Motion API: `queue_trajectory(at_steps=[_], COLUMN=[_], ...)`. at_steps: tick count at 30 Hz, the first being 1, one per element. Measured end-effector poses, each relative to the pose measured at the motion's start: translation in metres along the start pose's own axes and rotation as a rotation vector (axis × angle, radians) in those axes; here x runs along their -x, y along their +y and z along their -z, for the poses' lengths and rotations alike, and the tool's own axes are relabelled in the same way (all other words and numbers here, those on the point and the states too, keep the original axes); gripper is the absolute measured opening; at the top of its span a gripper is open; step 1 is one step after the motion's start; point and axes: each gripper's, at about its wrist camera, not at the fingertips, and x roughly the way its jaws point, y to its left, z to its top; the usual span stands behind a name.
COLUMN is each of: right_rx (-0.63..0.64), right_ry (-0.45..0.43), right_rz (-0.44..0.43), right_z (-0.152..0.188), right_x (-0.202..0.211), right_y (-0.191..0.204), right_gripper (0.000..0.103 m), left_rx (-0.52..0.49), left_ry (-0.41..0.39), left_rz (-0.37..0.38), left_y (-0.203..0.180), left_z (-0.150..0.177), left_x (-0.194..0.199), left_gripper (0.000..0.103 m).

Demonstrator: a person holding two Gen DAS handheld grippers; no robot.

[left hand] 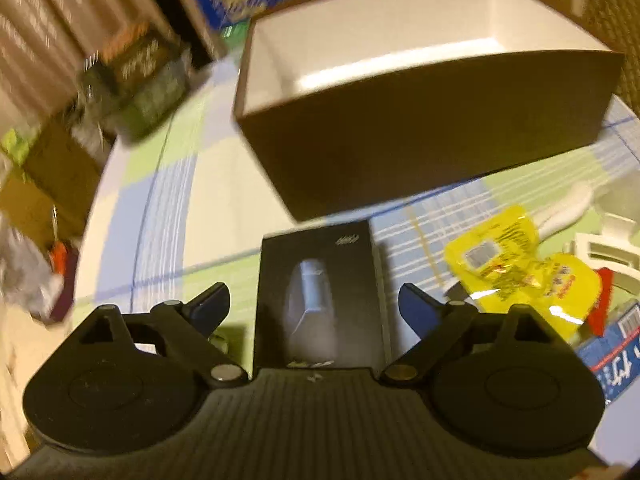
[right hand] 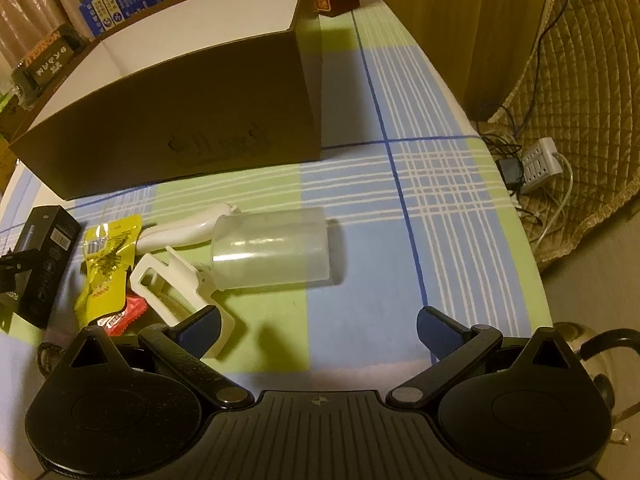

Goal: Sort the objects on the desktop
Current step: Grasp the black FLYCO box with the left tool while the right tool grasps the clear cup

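Left claw (left hand: 314, 308) spread wide around the black product box (left hand: 320, 280); right claw (right hand: 318, 326) wide, translucent cup (right hand: 272, 250) at frame centre.

Dim, warm yellow cast in both views; left wrist view motion-blurred (worst at left edge), fisheye bending edges, glare on yellow packet (left hand: 524, 268).

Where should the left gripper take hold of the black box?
Across its two long side faces, coming straight on. The black box lies flat between the open left gripper fingers, and those flat parallel sides appear narrower than the opening.
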Motion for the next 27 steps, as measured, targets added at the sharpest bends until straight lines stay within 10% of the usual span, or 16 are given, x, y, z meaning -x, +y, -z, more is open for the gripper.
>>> queue_trajectory(at_steps=[11, 27], right_rx=[-0.004, 0.033], right_ry=[0.003, -0.029], right_rz=[0.02, -0.024], right_z=[-0.003, -0.024], right_x=[-0.001, -0.011], right_y=[-0.002, 0.014], right_gripper=[0.101, 0.101], left_rx=[0.125, 0.183], left_ry=[0.141, 0.016], left_rz=[0.15, 0.106], left_y=[0.02, 0.026], left_z=[-0.003, -0.007], left_x=[-0.054, 0.002], left_gripper=[0.08, 0.076])
